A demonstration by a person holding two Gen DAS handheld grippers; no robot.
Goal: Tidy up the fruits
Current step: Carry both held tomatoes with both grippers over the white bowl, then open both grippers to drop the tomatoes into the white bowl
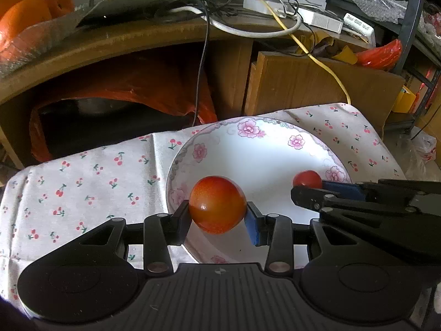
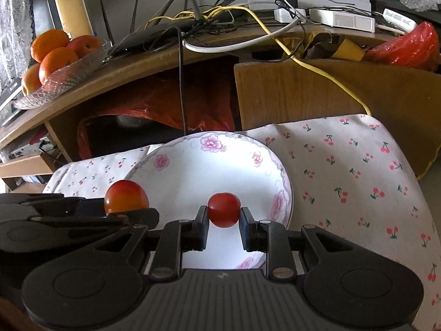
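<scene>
A white plate (image 1: 264, 143) with pink flowers on its rim lies on a cherry-print cloth (image 1: 82, 176). My left gripper (image 1: 218, 215) is shut on a large orange-red fruit (image 1: 217, 204) and holds it over the plate's near left part. Beside it, my right gripper (image 2: 223, 218) is shut on a small red fruit (image 2: 223, 209) over the same plate (image 2: 209, 171). The small fruit (image 1: 307, 179) and the right gripper's fingers (image 1: 314, 197) show at the right of the left wrist view. The large fruit (image 2: 126, 197) shows at the left of the right wrist view.
Behind the cloth stands a wooden desk (image 2: 154, 58) with tangled cables (image 2: 215, 16). A glass dish of oranges (image 2: 55, 55) sits on its left end. Red plastic bags (image 1: 154, 88) fill the space under the desk. A cardboard panel (image 2: 303, 93) leans at the right.
</scene>
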